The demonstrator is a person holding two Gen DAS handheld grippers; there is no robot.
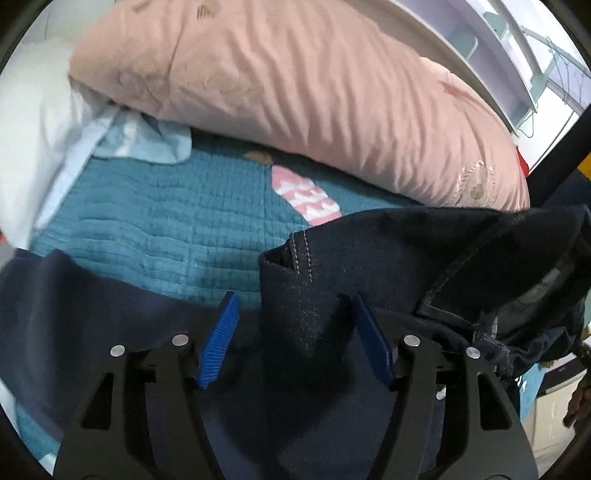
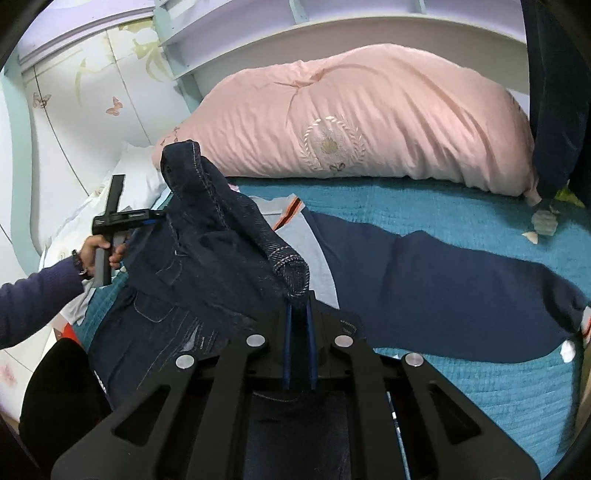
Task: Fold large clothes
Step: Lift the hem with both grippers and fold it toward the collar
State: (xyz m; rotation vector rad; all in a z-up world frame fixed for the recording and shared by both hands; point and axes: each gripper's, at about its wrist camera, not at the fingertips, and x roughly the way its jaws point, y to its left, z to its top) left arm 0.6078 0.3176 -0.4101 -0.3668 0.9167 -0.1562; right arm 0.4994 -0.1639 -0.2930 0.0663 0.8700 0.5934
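Dark denim jeans (image 1: 388,258) hang bunched above the bed, held up at the waist. My left gripper (image 1: 291,310) is open, its blue pads wide apart, with a fold of the denim lying between them. In the right wrist view my right gripper (image 2: 298,306) is shut on the jeans (image 2: 207,236) at a seamed edge. The left gripper (image 2: 147,218) shows there at the far side of the jeans, held by a hand. A navy garment (image 2: 443,295) lies spread flat on the teal bedspread (image 2: 424,206) under the jeans.
A rolled pink duvet (image 1: 295,81) lies along the back of the bed. A white pillow (image 1: 29,140) sits at the left. A light blue cloth (image 1: 147,140) lies near it. A white headboard shelf (image 2: 332,22) runs behind. Small scraps (image 2: 543,221) lie at the right.
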